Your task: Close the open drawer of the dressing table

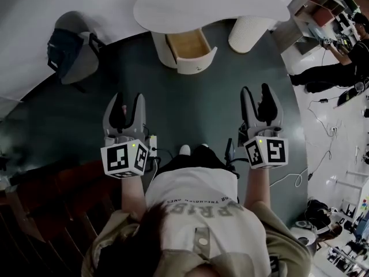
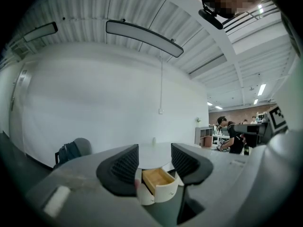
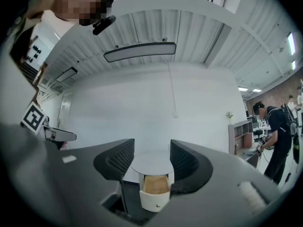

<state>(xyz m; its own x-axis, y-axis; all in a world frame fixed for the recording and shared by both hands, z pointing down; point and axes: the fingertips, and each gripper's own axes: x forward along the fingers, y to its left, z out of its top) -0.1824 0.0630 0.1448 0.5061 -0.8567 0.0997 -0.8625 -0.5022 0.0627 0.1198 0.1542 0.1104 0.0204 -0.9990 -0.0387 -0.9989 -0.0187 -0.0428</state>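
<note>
Grey moulded plastic forms both hand-held tools. On the left gripper (image 2: 155, 161) the jaws stand spread apart, with the ribbed black pads facing each other and closing on no object. The gap between them frames only the distant furniture. On the right gripper (image 3: 151, 162) the jaws are likewise spread, with the pads apart and nothing clamped.

In the head view both grippers are held side by side, well apart from each other, pointing forward over the dark green floor (image 1: 202, 105). Each carries a white cube with black square markers (image 1: 124, 157) at its rear end, just ahead of the person's forearm.

Ahead, well apart from both sets of jaws, stands the white dressing table with a rounded, kidney-shaped top (image 1: 207, 4). The open drawer (image 1: 193, 48), pale wood inside with a curved white front, projects from beneath the top toward the person. It belongs to a rounded white pedestal under the left part of the table. A white ribbed cylindrical leg (image 1: 251, 33) supports the right part.

Left of the table, a grey chair bearing a dark backpack (image 1: 69, 48) stands near the white wall. At the far right, a person in dark clothing (image 1: 331, 71) stands near a white shelving unit (image 1: 320, 2).
</note>
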